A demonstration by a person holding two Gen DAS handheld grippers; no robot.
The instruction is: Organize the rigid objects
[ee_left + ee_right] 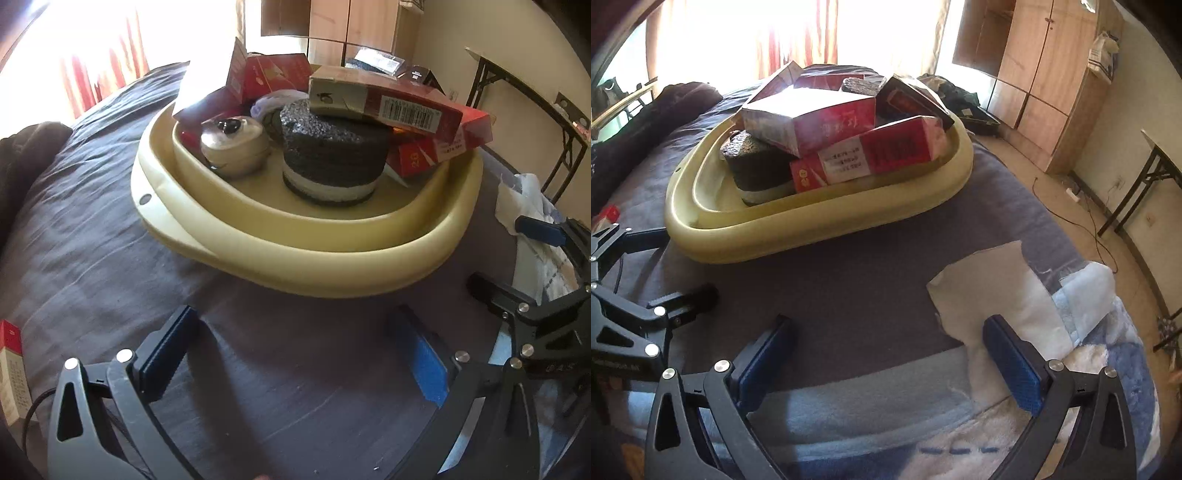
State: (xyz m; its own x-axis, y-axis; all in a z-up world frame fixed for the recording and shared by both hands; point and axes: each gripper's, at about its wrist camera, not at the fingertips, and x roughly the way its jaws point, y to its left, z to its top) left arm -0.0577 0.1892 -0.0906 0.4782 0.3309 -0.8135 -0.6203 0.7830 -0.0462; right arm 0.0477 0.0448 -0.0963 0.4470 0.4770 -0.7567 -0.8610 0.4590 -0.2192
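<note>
A cream plastic basin [295, 254] [820, 229] sits on a bed with a dark grey cover. Inside it lie a dark glittery round tin [332, 155] [757, 166], a beige round box [234, 147] and several red cartons [410, 107] [864, 155] piled on top. One more red and white carton [11, 373] lies on the cover at the far left. My left gripper [295, 354] is open and empty, just short of the basin's near rim. My right gripper [890, 358] is open and empty too, over the cover and a white paper sheet [990, 288].
The right gripper [535, 295] shows at the left wrist view's right edge, the left gripper [635, 295] at the right wrist view's left edge. A blue and white blanket [1071, 369] covers the bed's near corner. A wooden wardrobe [1045, 81], a folding table [1145, 177] and a floor cable [1097, 229] stand right.
</note>
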